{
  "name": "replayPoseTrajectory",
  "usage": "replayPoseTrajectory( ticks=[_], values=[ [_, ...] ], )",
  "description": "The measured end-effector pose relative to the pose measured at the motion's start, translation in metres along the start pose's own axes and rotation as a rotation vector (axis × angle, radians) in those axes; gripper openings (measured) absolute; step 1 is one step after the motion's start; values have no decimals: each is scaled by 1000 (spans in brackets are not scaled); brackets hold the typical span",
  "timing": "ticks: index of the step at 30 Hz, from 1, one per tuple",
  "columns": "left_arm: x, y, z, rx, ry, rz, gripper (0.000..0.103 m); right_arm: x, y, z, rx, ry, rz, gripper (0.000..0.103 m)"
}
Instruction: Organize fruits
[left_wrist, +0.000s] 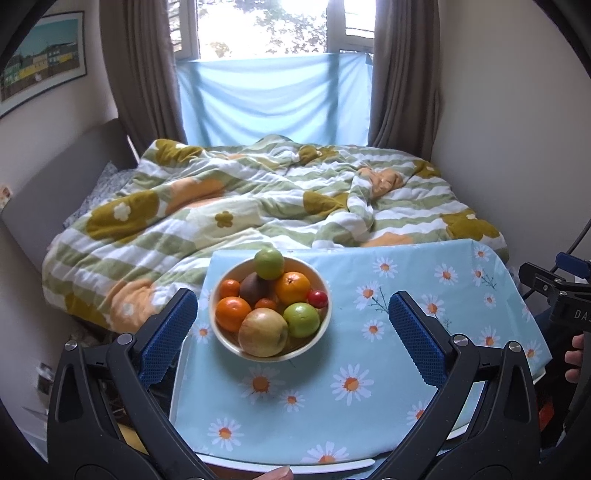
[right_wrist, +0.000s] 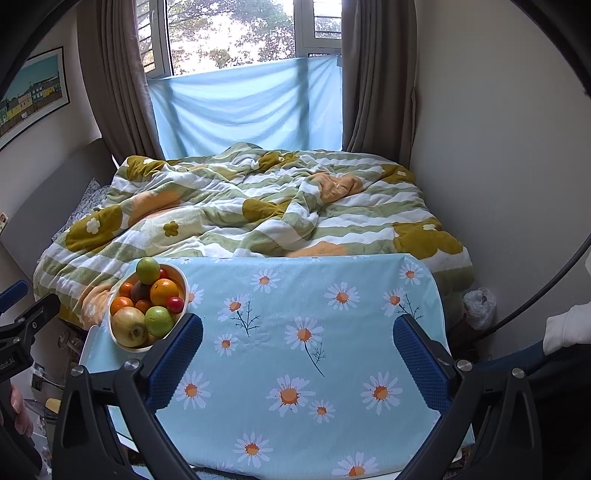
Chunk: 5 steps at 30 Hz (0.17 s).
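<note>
On the table (left_wrist: 369, 369), in the left wrist view, a bowl (left_wrist: 218, 332) is sitting heaped with fruit: a green apple (left_wrist: 269, 263) is perching highest at the far rim, and a cherry tomato (left_wrist: 318, 298) is resting at the right edge. The left tongs (left_wrist: 291, 334) are hanging released, gripping nothing. A careless reach is likely to knock the top apple off toward the bed (left_wrist: 258, 199).

In the right wrist view, the bowl (right_wrist: 183, 286) is lying far left, near the table's (right_wrist: 332, 369) edge. The right tongs (right_wrist: 298, 361) are spread wide and empty; nudging the bowl leftward risks tipping it off.
</note>
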<state>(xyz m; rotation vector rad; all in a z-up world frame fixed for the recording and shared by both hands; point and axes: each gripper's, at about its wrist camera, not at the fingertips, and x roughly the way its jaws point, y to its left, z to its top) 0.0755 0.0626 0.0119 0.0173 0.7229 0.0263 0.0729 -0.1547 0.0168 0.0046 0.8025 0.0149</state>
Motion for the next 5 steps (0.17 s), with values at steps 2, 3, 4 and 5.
replayPoseTrajectory(
  ticks=[2,3,4,5],
  values=[
    [0,0,0,-1,-4,2,103,0,0,0,1,1,0,103],
    [0,0,-1,-4,-5,1,103,0,0,0,1,1,0,103],
    [0,1,-1,-7,-5,3,103,0,0,0,1,0,0,103],
    [1,1,-1,-7,-4,6,103,0,0,0,0,1,0,103]
  ],
)
